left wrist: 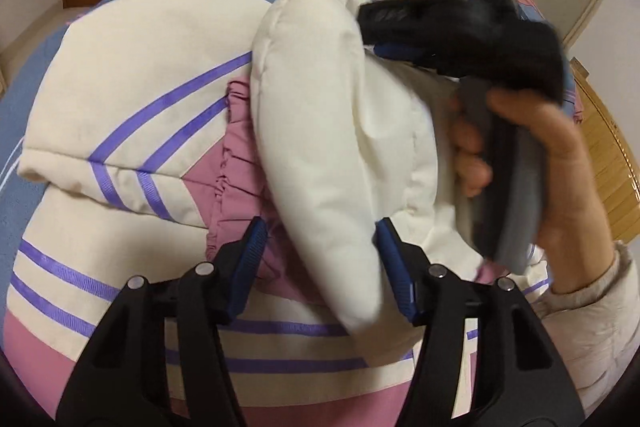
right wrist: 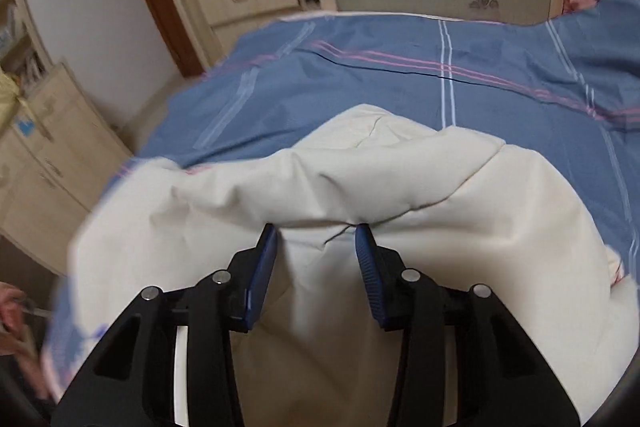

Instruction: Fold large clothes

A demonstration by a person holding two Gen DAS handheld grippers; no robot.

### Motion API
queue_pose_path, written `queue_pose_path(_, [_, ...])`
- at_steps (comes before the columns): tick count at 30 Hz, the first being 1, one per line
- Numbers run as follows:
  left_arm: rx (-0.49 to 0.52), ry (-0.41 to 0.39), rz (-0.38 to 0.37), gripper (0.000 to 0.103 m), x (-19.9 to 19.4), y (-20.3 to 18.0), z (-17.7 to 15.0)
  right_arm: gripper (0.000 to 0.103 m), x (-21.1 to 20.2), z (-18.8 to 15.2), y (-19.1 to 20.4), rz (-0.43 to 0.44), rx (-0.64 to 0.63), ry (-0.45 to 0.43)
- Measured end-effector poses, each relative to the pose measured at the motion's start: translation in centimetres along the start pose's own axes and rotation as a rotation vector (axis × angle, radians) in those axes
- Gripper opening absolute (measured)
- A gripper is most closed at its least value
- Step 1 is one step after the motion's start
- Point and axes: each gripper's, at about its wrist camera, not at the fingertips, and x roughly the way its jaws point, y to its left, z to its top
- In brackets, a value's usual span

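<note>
I hold both hand-held grippers (left wrist: 320, 267) (right wrist: 316, 267) part-open around the padded jacket's (left wrist: 140, 99) cream fold, seemingly pinching it, to carry it across the bed (right wrist: 400, 87)

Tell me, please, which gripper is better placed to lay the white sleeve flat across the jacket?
The left gripper, probably: its jaws straddle the sleeve directly above the jacket. The right gripper grips white fabric near the blue bedsheet.
</note>
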Motion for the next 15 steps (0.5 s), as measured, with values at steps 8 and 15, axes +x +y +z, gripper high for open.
queue_pose_path(8, [-0.002, 0.004, -0.012, 0.061, 0.3, -0.1, 0.1, 0.044, -8.2, -2.6, -2.1, 0.103, 0.066, -0.152])
queue_pose_path(15, [0.023, -0.005, 0.005, 0.064, 0.0, -0.4, 0.0, 0.062, -4.9, -6.9, -5.6, -0.078, 0.070, -0.048])
